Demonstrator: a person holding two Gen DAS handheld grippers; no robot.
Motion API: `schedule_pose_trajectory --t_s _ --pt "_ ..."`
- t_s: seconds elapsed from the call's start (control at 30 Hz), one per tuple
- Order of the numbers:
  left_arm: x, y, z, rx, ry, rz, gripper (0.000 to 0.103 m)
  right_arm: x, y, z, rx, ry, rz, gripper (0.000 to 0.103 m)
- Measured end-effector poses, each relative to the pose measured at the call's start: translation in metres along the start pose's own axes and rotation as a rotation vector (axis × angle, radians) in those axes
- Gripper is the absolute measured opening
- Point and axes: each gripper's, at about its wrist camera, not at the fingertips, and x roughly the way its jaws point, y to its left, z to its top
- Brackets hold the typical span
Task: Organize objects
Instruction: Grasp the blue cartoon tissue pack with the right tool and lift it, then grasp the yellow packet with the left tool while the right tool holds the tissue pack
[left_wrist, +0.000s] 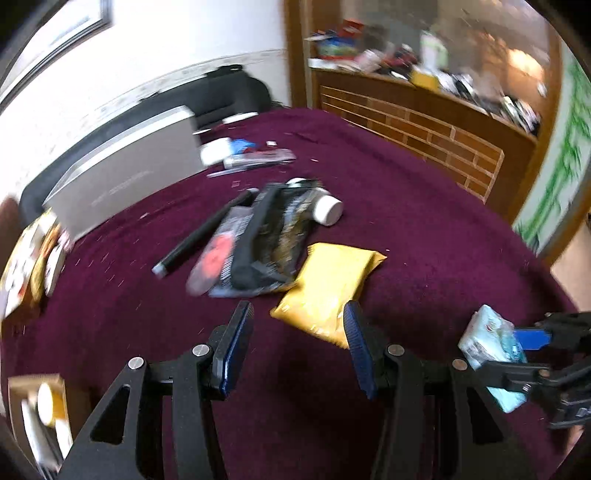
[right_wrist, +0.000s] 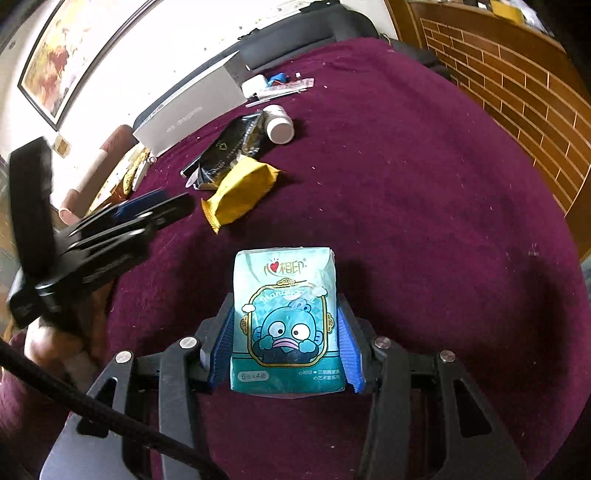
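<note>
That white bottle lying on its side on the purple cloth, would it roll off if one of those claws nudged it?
Probably a little. The white bottle is round and lies on its side, so a sideways push should roll it. The purple cloth looks fuzzy, which would likely slow it. The dark packet touching it may block rolling that way.

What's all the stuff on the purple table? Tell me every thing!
tissue pack: one, teal, between the right claw's pads
yellow packet: one, mid-table
black bag: one, behind the yellow packet
white bottle: one, on its side by the black bag
black tube: one, left of the black bag
grey box: one, far table edge
small bits: several, white and blue, beside the grey box
cloth: one, purple, covering the table
left claw: open, empty
right claw: shut on the tissue pack
</note>
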Motion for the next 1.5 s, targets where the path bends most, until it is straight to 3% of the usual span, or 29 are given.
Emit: schedule_pose_trajectory --t_s 0.1,0.27,0.47,0.63,1.0,1.17,1.3,1.5 --pt "0.02 -0.008 0.009 0.039 0.046 -0.011 0.044 0.005 -0.007 0.001 0.022 -0.001 0.026 0.048" --pt "0.037 -0.013 0.02 0.045 0.057 -0.043 0.044 0.004 -0.012 -0.001 0.037 -0.012 0.06 0.049" --pt "0.052 -0.028 0.02 0.055 0.062 0.002 0.049 0.004 -0.01 -0.002 0.03 -0.023 0.063 0.05" --pt "0.044 -0.026 0.018 0.004 0.088 -0.005 0.038 0.005 -0.011 -0.003 0.035 -0.028 0.063 0.05" --pt "-0.026 0.012 -0.03 -0.167 0.058 0.058 0.038 0.007 -0.003 0.0 0.035 -0.018 0.011 0.049" --pt "-0.078 0.036 -0.059 -0.247 0.029 0.089 0.038 0.003 0.011 -0.004 0.04 -0.002 0.057 0.049" --pt "-0.118 0.059 -0.088 -0.32 -0.004 0.114 0.038 -0.001 0.044 -0.008 -0.02 -0.001 0.075 0.049" --pt "-0.169 0.097 -0.14 -0.392 -0.035 0.24 0.039 -0.003 0.114 -0.012 -0.133 0.007 0.129 0.049"
